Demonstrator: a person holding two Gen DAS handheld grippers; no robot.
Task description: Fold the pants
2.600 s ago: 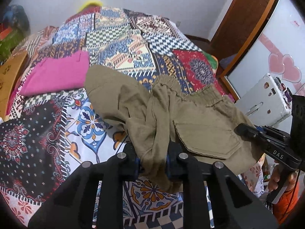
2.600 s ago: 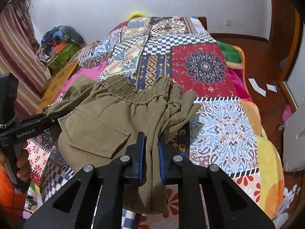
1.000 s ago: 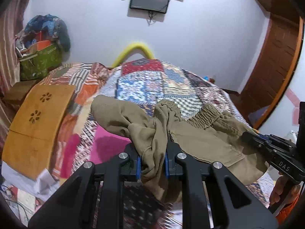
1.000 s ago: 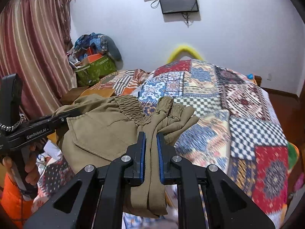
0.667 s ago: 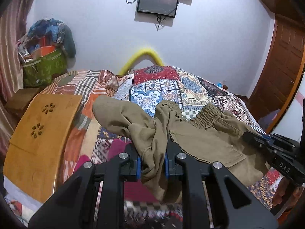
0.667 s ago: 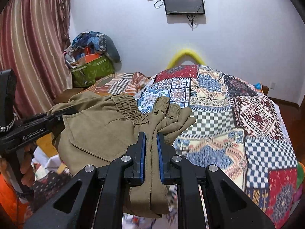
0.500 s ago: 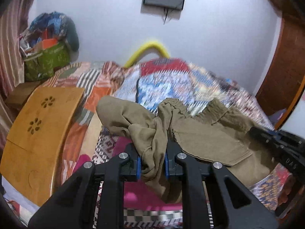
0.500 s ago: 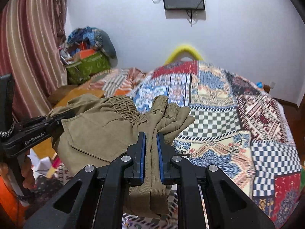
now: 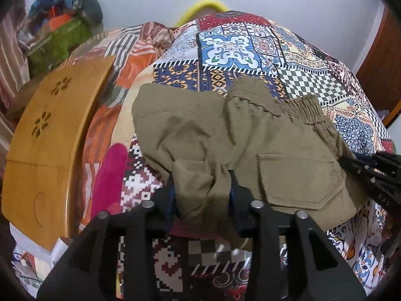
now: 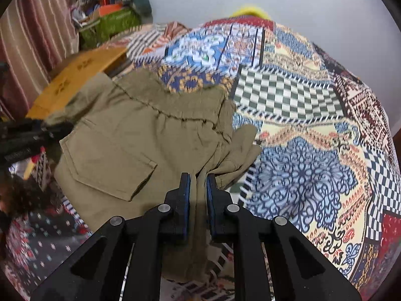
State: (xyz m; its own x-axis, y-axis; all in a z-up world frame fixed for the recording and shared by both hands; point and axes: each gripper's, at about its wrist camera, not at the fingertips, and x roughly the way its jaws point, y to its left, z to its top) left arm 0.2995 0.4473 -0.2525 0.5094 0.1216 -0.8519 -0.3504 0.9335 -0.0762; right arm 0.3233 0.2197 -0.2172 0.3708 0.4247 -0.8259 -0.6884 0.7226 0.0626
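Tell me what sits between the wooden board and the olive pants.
In the left wrist view, orange-striped bedding and a pink cloth lie between the wooden board and the pants.

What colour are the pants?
Plain olive-khaki, no pattern. The pants show best in the left wrist view.

A patchwork bedspread [image 9: 240, 50] fills the bed ahead of the tongs, all checks and florals. Off to the left, a curved wooden board [image 9: 47, 135] with flower cut-outs. A pink cloth [image 9: 110, 173] lies just left. Far left, a green bag [image 10: 110, 25] under heaped clothes.
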